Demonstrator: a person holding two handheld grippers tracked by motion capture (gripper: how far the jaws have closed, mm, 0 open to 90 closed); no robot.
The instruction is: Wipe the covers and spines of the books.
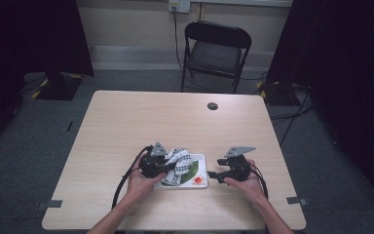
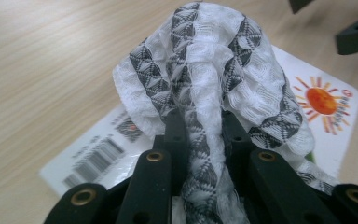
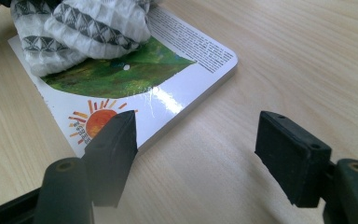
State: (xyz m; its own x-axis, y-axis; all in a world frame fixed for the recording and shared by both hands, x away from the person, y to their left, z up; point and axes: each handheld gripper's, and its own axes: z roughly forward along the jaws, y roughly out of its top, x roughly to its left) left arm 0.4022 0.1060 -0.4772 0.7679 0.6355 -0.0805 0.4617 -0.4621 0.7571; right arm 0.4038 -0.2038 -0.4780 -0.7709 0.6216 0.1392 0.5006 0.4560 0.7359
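A light wood-grain table (image 1: 126,126) stands on a grey floor, with a black folding chair (image 1: 215,48) beyond its far edge and dark curtains at both sides. A round cable port (image 1: 213,106) sits near the far edge of the table.

A board book (image 1: 198,178) lies flat near the front edge of the table, between the two hands. Its cover shows a green shape and an orange sun at one corner; a barcode is printed at the opposite end.

The left gripper (image 1: 160,163) is clamped on a cloth (image 1: 177,163), white with grey patterned bands. In the left gripper view the jaws are drawn close together with a fold of the cloth pinched between them. The rest of the cloth bunches up ahead of the jaws and rests on the book's left part, over the green shape.

The right gripper (image 1: 215,174) is just beside the book's right edge. Its jaws stand well apart and hold nothing. In the right gripper view one jaw overlaps the sun corner of the book, and the other is over bare table.
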